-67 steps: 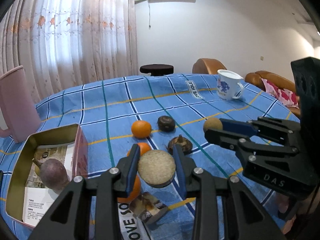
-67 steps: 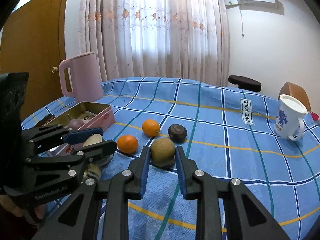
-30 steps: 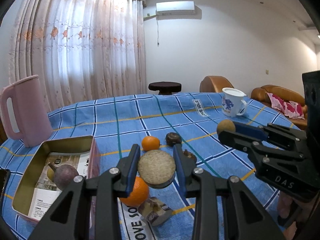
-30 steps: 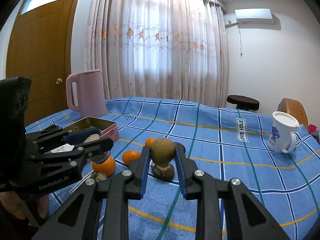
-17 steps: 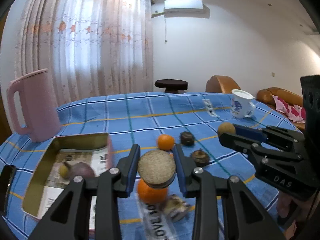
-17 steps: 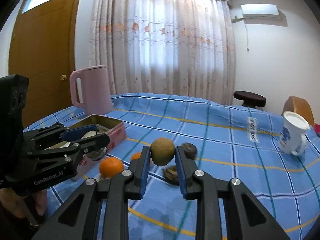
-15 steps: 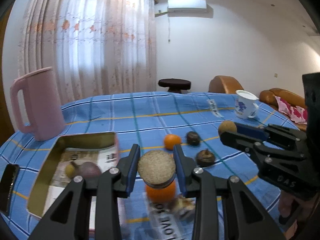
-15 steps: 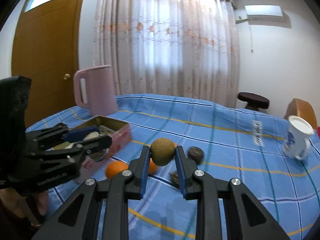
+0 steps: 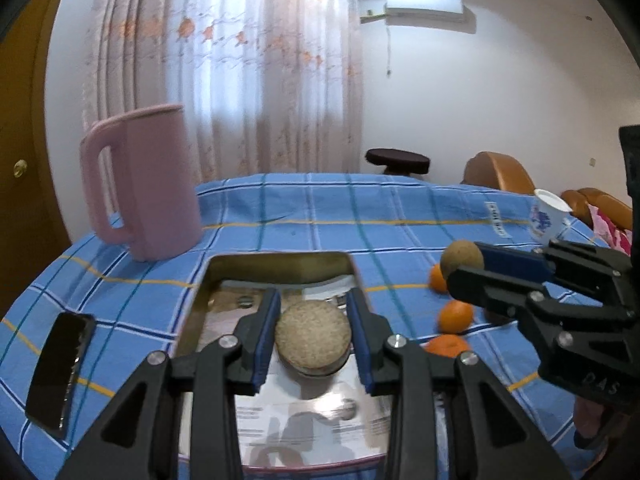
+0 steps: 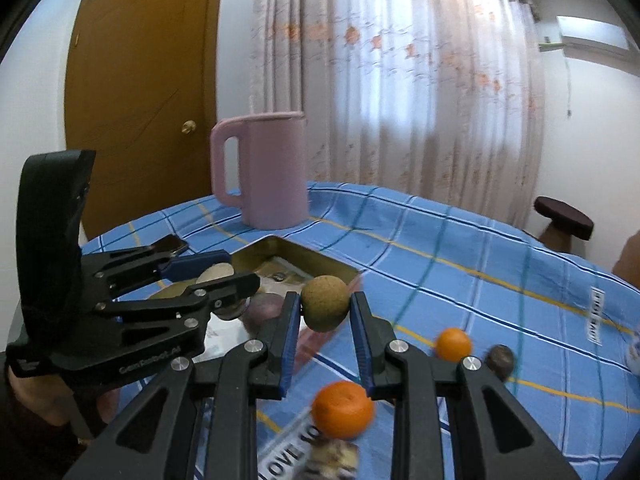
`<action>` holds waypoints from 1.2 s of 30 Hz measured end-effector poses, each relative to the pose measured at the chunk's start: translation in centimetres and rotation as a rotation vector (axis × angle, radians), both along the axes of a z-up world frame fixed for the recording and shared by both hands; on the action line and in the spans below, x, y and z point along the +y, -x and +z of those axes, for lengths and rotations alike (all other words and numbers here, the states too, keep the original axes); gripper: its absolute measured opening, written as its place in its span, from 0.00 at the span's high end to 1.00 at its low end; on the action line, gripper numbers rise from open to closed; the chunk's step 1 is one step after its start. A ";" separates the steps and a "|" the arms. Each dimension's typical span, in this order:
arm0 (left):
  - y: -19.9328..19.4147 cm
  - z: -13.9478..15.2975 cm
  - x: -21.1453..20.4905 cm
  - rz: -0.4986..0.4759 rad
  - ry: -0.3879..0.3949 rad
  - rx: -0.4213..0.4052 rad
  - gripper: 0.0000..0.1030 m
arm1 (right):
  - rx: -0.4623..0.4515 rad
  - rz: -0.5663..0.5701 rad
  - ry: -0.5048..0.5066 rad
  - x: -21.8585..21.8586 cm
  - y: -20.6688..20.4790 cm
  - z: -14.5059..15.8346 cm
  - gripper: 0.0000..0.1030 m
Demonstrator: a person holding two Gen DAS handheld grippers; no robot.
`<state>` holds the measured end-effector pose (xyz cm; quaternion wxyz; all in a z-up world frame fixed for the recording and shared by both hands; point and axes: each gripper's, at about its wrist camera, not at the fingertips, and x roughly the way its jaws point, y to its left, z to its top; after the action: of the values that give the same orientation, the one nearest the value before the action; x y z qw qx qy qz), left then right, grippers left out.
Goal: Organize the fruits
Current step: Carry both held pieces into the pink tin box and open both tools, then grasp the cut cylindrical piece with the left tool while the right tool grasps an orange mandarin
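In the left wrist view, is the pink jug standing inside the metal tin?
No. The pink jug stands on the blue checked tablecloth behind the open metal tin, outside its rim.

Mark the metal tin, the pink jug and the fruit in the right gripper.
metal tin [image 9: 280, 258]: left wrist view, far rim.
pink jug [image 10: 276, 172]: right wrist view, body.
brown round fruit [image 10: 324, 304]: right wrist view, its middle, between the right gripper's pads.

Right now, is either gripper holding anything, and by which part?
Both are. The left gripper clamps a flat tan round fruit across its sides, over the tin box. The right gripper pinches a brown round fruit at its lower sides.
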<state>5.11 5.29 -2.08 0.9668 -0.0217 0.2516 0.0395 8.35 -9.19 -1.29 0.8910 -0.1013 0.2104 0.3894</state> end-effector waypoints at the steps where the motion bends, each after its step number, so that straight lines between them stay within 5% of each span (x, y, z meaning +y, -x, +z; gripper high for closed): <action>1: -0.1 -0.1 0.6 0.013 0.004 0.004 0.65 | 0.006 0.012 0.005 0.7 0.0 -0.1 0.73; 22: -0.9 -2.7 5.1 0.088 0.064 0.111 0.64 | 0.121 0.159 0.153 7.5 1.3 -5.0 0.73; 24: -0.8 -2.6 5.0 0.093 0.059 0.102 0.58 | 0.133 0.167 0.151 7.5 1.2 -5.0 0.73; 26: -0.5 -2.4 5.1 0.107 0.054 0.093 0.29 | 0.124 0.158 0.157 7.2 1.4 -5.0 0.73; 27: -0.2 -2.3 5.0 0.114 0.056 0.078 0.24 | 0.115 0.148 0.153 6.6 1.5 -4.8 0.73; 36: 0.8 -1.7 3.9 0.081 0.092 0.044 0.12 | 0.100 -0.041 0.063 -2.6 0.6 -3.1 0.64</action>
<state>4.32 9.21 -3.74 0.9567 -0.0754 0.2730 0.0673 7.79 -11.82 -4.37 0.8837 -0.1052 0.2686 0.3687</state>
